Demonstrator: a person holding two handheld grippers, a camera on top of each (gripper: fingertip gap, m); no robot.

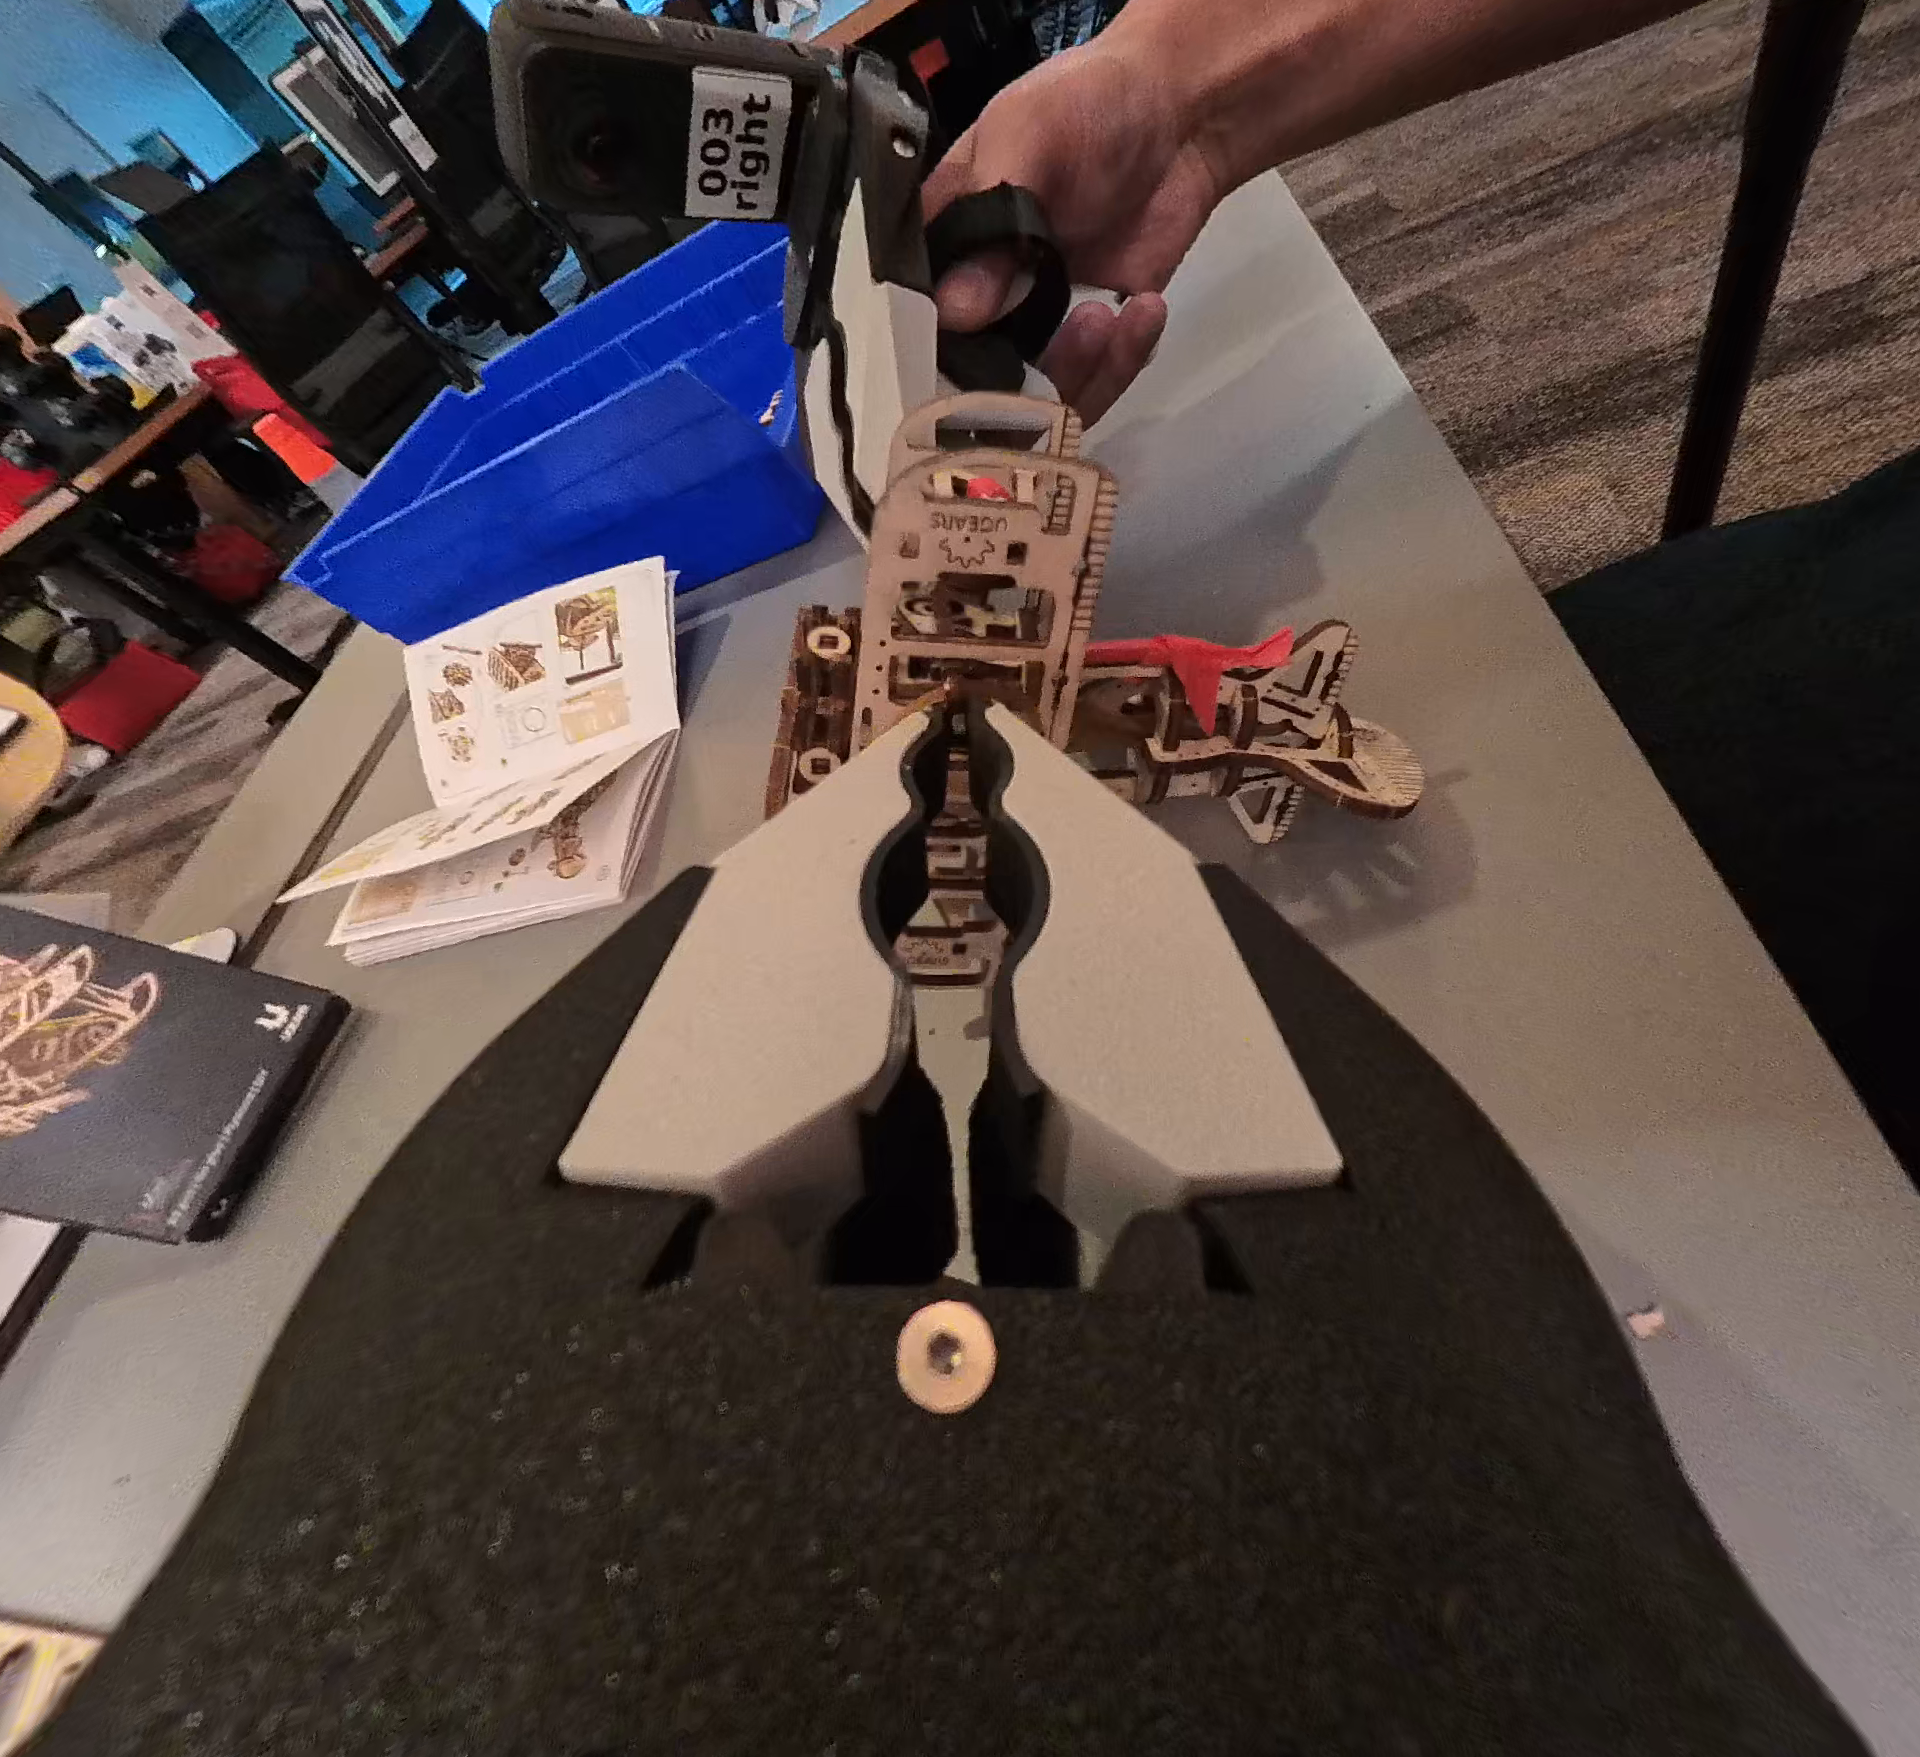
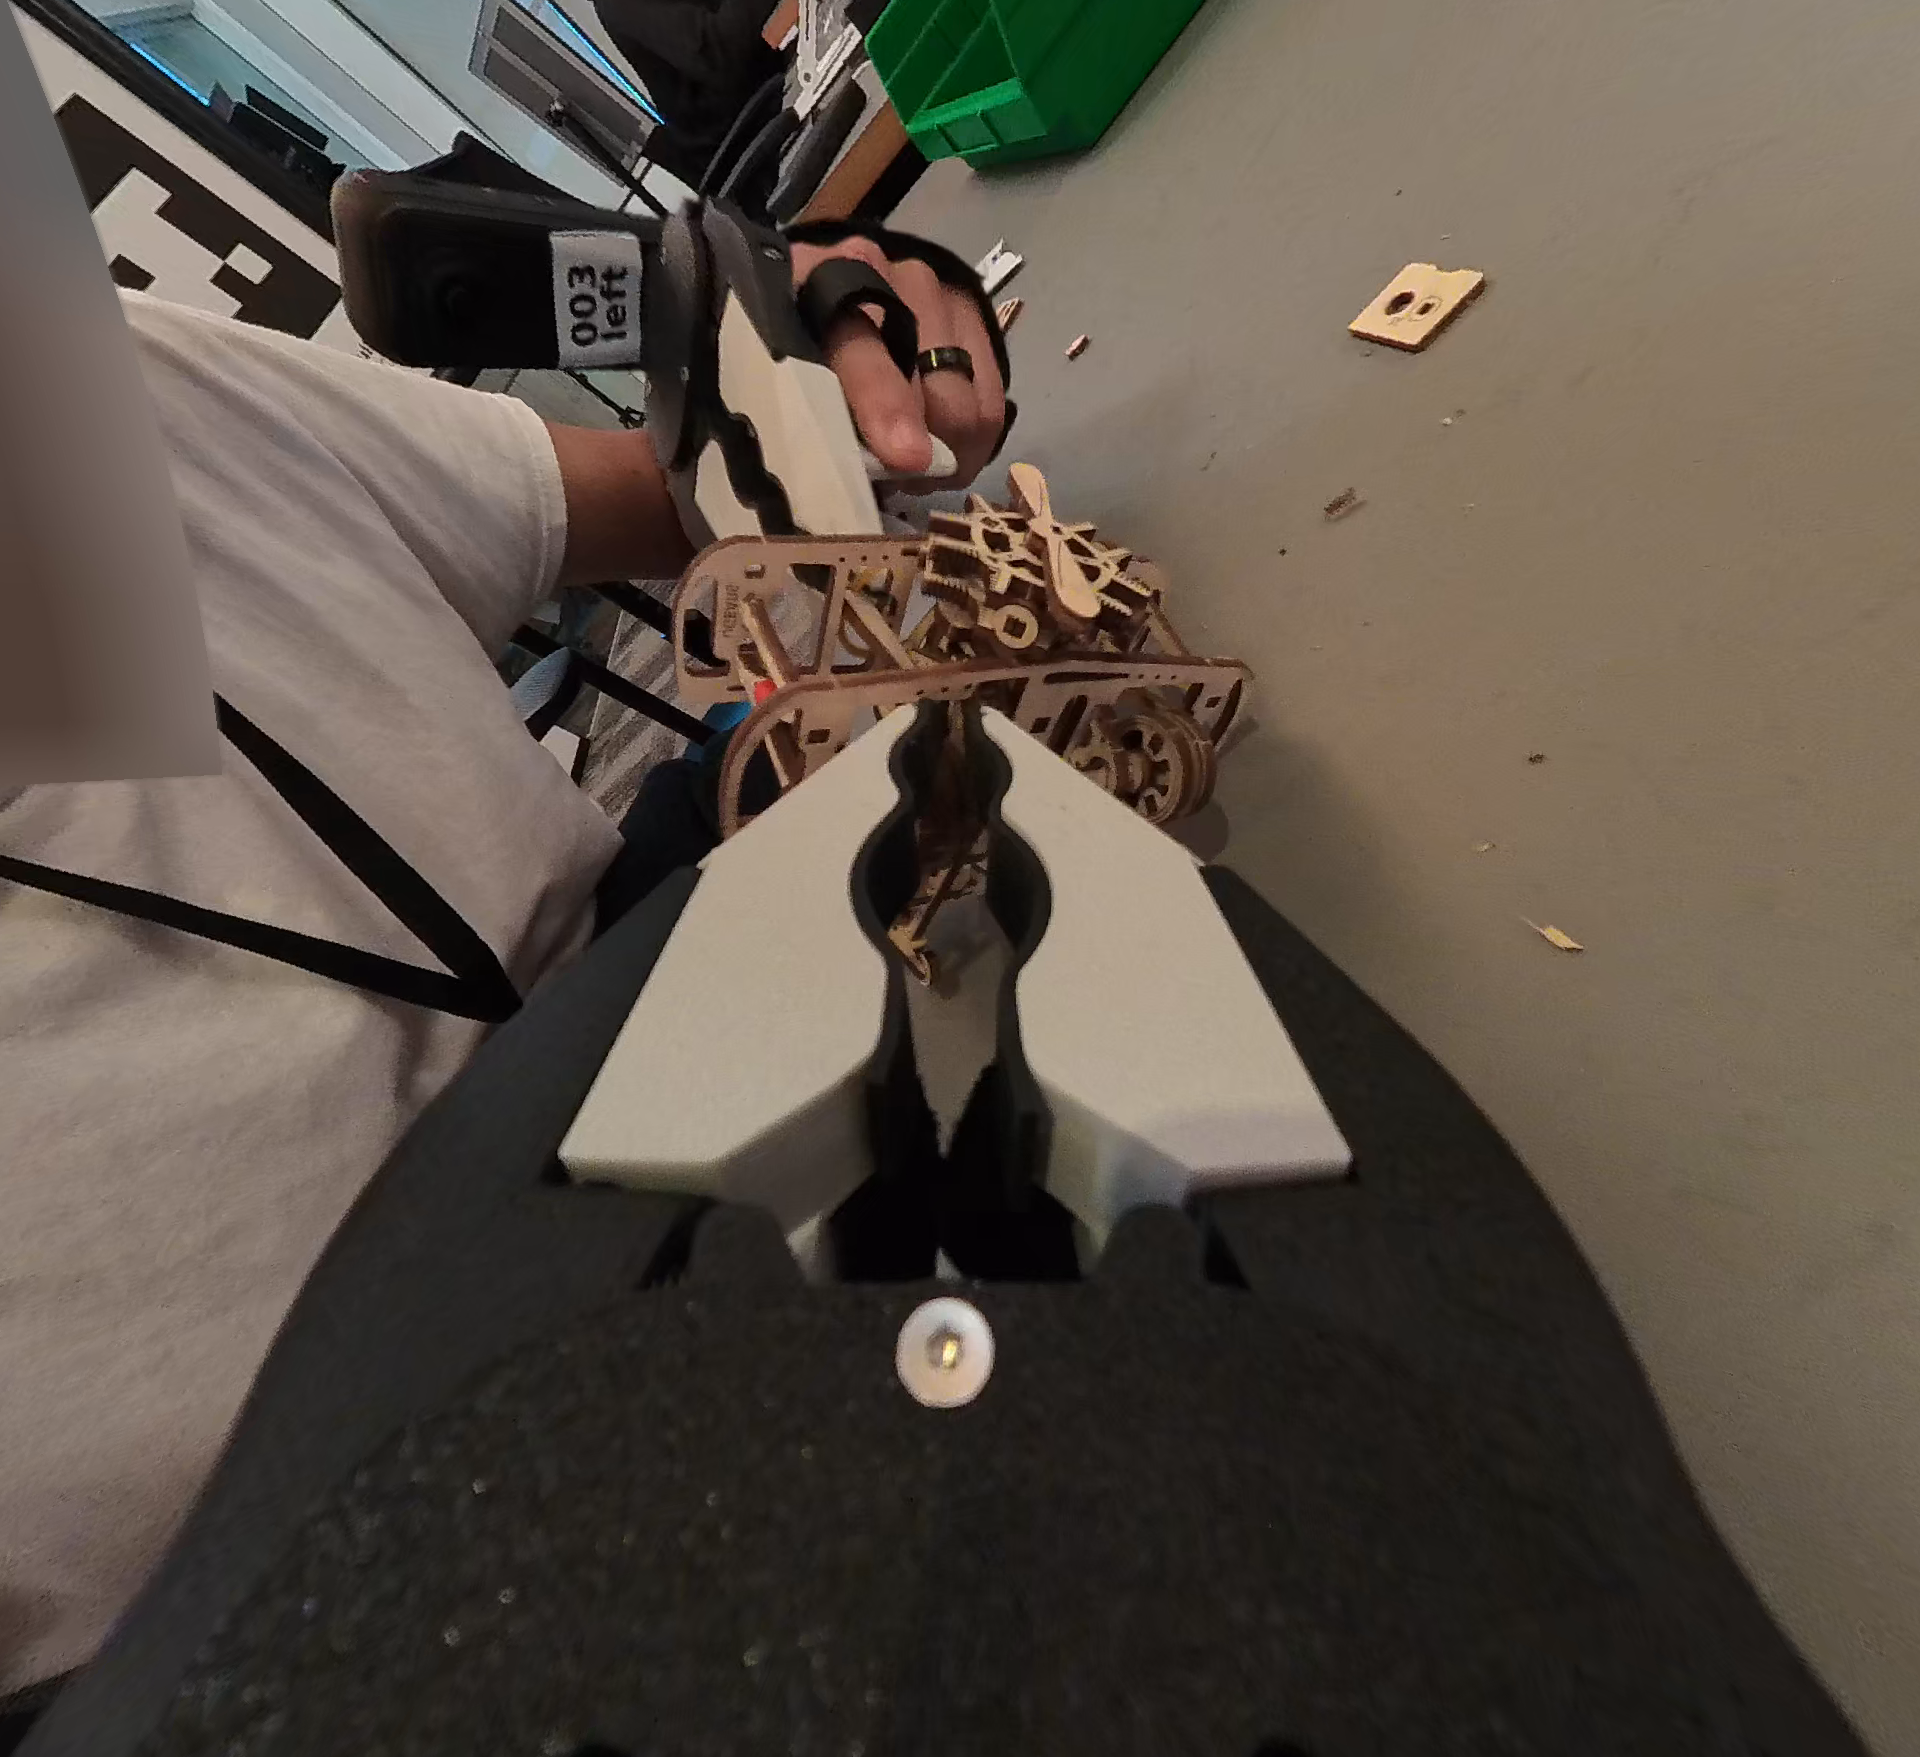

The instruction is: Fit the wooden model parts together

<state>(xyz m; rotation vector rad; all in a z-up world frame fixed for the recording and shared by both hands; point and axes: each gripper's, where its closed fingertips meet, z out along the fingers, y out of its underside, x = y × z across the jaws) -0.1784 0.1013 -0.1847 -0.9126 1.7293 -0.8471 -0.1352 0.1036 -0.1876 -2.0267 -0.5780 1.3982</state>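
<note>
A wooden biplane model (image 1: 987,564) rests on the grey table (image 1: 1507,1136), its tail (image 1: 1299,731) wrapped with red tape. My left gripper (image 1: 956,715) is shut on the near end of the model's stacked wing panels. My right gripper (image 1: 862,492) comes in from the far side and holds the other end. In the right wrist view, my right gripper (image 2: 948,720) is shut on the wing edge of the model (image 2: 1039,606), whose propeller and wheels show. The left gripper (image 2: 821,512) grips the far end there.
A blue bin (image 1: 582,481) and an open instruction booklet (image 1: 530,751) lie left of the model, and a black box (image 1: 125,1063) sits nearer left. A green bin (image 2: 1039,14), a small wooden scrap (image 2: 1415,307) and wood chips lie on the table. A person in a white shirt (image 2: 312,564) is close. Left tips to right tips: about 5 cm. The small wooden scrap (image 2: 1415,307) is about equally far from each gripper, around 20 cm.
</note>
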